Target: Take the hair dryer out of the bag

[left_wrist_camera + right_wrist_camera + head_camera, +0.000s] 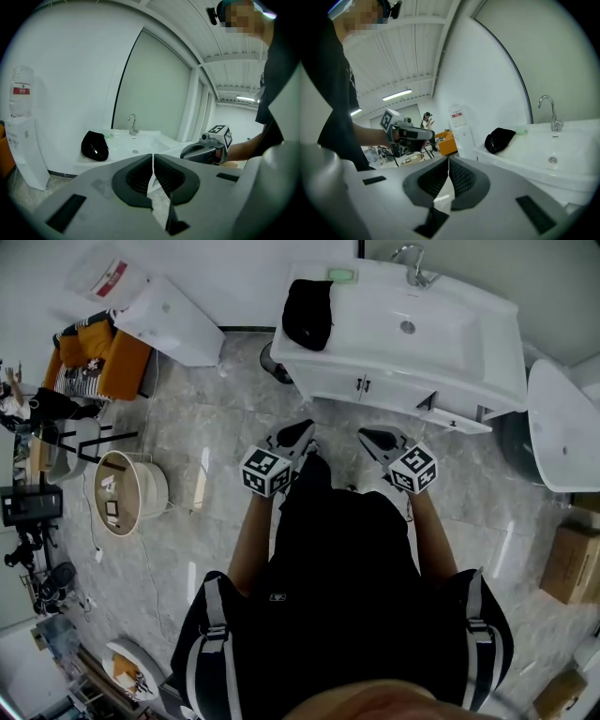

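Bag (307, 313) sits at nine o'clock on the bench (375, 371); left tool (302, 434) and right tool (371, 438), both closed and empty, hover at its six o'clock.

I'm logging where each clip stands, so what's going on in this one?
A person stands facing a white vanity, holding a gripper in each hand, out in front and short of it. The left gripper and the right gripper both have their jaws shut with nothing between them. The black bag lies on the counter's left end in the head view, beside the basin, and neither gripper is touching it. No hair dryer is in sight, so the removal has not begun.
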Tool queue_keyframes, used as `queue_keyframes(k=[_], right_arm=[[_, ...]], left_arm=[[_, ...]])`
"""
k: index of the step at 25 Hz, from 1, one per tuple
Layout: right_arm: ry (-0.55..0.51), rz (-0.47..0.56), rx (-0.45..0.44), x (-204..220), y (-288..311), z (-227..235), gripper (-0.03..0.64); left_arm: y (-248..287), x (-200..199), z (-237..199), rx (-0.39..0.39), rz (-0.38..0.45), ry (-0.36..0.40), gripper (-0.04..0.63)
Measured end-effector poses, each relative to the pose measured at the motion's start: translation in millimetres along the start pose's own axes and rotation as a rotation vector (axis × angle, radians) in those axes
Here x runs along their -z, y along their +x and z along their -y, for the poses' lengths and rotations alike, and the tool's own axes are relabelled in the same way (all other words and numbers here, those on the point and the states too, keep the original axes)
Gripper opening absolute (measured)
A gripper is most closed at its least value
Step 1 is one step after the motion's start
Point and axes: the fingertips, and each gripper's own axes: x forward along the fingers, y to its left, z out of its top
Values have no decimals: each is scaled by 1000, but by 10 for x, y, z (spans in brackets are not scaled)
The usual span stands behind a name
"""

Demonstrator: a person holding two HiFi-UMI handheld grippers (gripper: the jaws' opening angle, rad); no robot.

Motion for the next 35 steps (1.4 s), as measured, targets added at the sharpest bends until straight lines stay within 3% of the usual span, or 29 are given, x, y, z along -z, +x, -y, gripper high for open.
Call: queue_keyframes(k=[9, 16, 35], right_arm=[[-98, -124, -50, 117, 241, -38, 60], [-162, -195, 3, -14, 619, 296, 60], [-120, -225, 72, -562, 1616, 1313, 61]], left_arm=[[161, 44, -274, 53, -9, -38, 20], [342, -79, -748, 70, -15, -61, 20], [1009, -409, -1961, 143, -70, -97, 20]])
